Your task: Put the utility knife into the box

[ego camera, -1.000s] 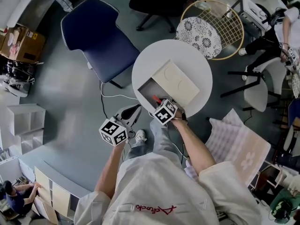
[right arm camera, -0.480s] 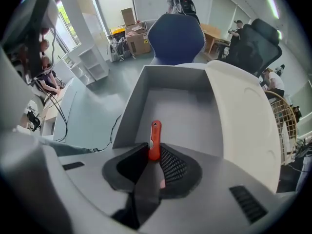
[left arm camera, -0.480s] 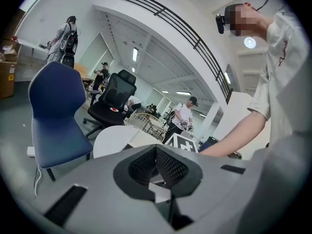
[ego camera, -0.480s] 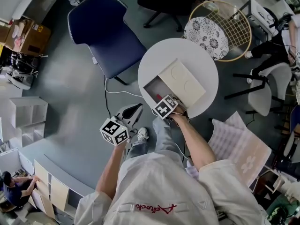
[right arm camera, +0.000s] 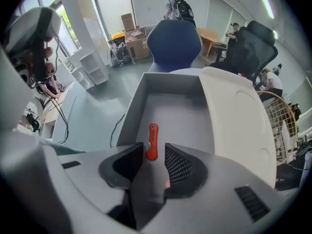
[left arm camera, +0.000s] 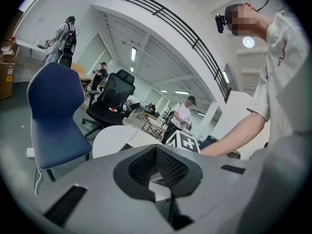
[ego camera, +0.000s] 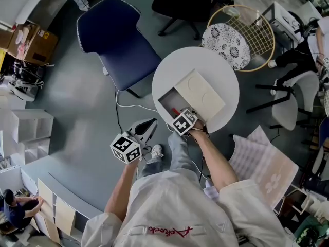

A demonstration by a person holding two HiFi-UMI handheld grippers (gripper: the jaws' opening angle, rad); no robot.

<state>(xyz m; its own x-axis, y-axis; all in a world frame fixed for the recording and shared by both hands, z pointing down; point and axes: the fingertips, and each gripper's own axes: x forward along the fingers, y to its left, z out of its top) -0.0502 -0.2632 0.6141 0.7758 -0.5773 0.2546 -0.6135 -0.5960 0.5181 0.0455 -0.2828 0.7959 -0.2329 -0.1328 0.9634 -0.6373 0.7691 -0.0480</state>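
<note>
Red plastic identifies the utility knife (right arm camera: 152, 141), which lies flat on the grey floor of the open box (right arm camera: 168, 84), lengthwise and towards the end nearest the person. The right gripper (right arm camera: 155, 160) points steeply down over that end. Its jaws have just been opening and now stand spread, with the knife's near end in the gap between them. Neither ribbed pad presses on the handle, so the knife is released and rests on the box floor alone. From the head view, the right gripper (ego camera: 184, 122) hangs over the near corner of the box (ego camera: 165, 100), and a sliver of the red utility knife (ego camera: 174, 111) shows just beyond the marker cube. The box stands on a round white table (ego camera: 218, 66), close to the edge on the person's side. A cream lid (ego camera: 199, 93) lies along the box's right side and leaves the grey compartment exposed. The left gripper (ego camera: 125, 148) is held off the table to the person's left, over the grey floor and well apart from the box. In the left gripper view, the left gripper (left arm camera: 157, 165) points roughly level towards the table, its jaws pressed together at the tips with nothing between them. A blue chair (ego camera: 121, 40) stands beyond the table on the left.
</note>
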